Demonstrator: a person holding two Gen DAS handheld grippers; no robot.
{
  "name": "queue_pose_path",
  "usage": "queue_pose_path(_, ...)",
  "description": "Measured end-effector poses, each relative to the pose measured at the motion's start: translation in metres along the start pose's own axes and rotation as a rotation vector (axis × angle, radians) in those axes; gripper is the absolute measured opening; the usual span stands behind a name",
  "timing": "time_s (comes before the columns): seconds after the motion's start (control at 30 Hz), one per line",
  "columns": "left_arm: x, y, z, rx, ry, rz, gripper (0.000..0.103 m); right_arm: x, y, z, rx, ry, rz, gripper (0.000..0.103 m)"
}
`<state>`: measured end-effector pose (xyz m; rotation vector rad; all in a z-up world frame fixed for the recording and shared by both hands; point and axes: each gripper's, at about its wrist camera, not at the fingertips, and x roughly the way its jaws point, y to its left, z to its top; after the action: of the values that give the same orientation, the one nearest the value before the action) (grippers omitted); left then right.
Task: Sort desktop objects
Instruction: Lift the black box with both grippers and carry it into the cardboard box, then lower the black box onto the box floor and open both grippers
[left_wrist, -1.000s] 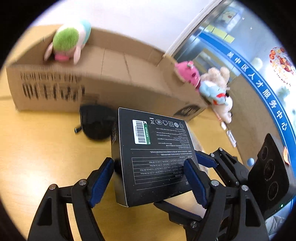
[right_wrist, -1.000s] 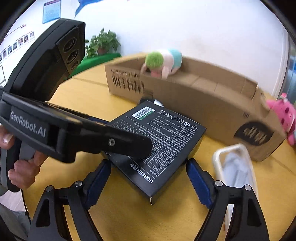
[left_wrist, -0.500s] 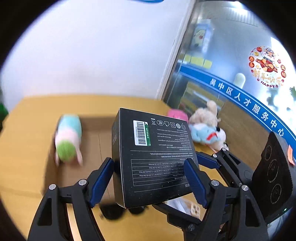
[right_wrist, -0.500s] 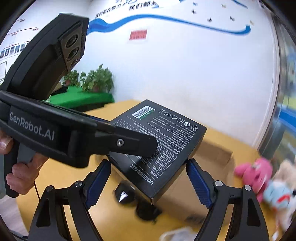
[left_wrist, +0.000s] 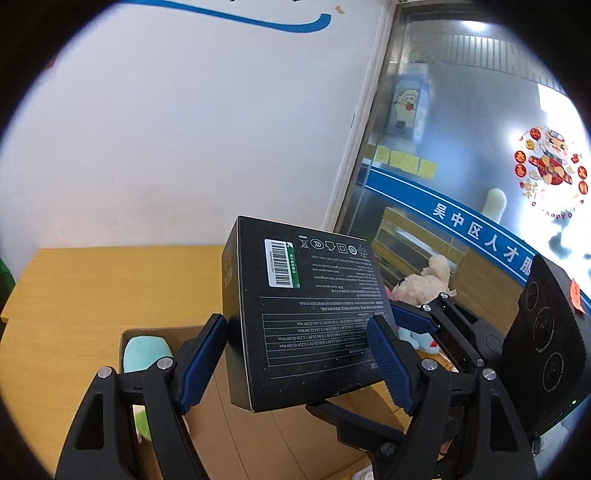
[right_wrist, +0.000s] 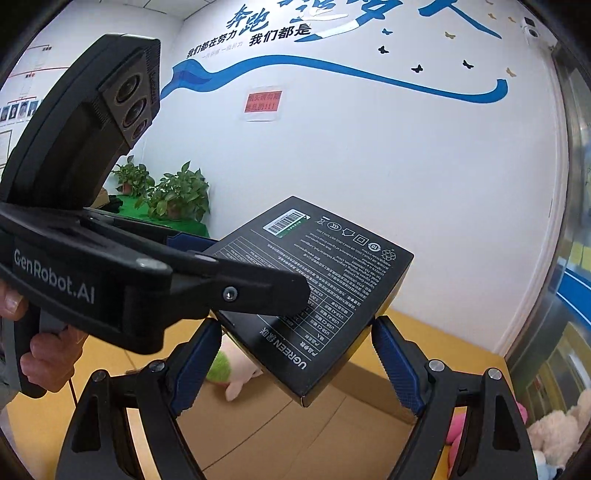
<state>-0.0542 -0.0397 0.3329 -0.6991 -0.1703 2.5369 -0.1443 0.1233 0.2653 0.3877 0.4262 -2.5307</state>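
Observation:
Both grippers clamp one black UGREEN box (left_wrist: 303, 321), held in the air above an open cardboard box (left_wrist: 236, 435). My left gripper (left_wrist: 295, 362) is shut on the black box's sides. My right gripper (right_wrist: 295, 358) is shut on the same box (right_wrist: 317, 291) from another side; the left gripper's body crosses the right wrist view. A green, pink and blue plush toy (left_wrist: 147, 354) lies inside the cardboard box and shows below the black box in the right wrist view (right_wrist: 229, 373).
The wooden table (left_wrist: 92, 280) runs to a white wall. Several plush toys (left_wrist: 424, 284) lie to the right of the cardboard box, also in the right wrist view (right_wrist: 554, 428). Potted plants (right_wrist: 177, 195) stand far left.
Both grippers have lifted the black box from table height up over the cardboard box. The small black object and white item on the table have dropped out of view.

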Motion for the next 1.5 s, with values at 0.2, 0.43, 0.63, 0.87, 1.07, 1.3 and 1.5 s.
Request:
queue_pose_path(0.2,0.050,0.027,0.011,-0.038,0.038,0.008,0.077,0.051,-0.026,0.001,0.021,0.045,0.031,0.083)
queue_pose_path(0.43,0.103,0.063,0.003,-0.087,0.110,0.024,0.077,0.112,-0.055,-0.027,0.068,0.107,0.077,0.083)
queue_pose_path(0.63,0.144,0.090,-0.005,-0.127,0.166,0.051,0.077,0.161,-0.076,-0.053,0.130,0.152,0.130,0.083)
queue_pose_path(0.87,0.198,0.118,-0.035,-0.173,0.294,0.103,0.077,0.219,-0.087,-0.100,0.191,0.252,0.193,0.083)
queue_pose_path(1.07,0.241,0.122,-0.066,-0.195,0.414,0.151,0.077,0.249,-0.092,-0.146,0.240,0.354,0.237,0.083)
queue_pose_path(1.3,0.264,0.127,-0.090,-0.204,0.518,0.205,0.077,0.273,-0.102,-0.180,0.281,0.465,0.288,0.082)
queue_pose_path(1.5,0.275,0.132,-0.104,-0.211,0.574,0.238,0.077,0.282,-0.104,-0.205,0.275,0.539,0.283,0.080)
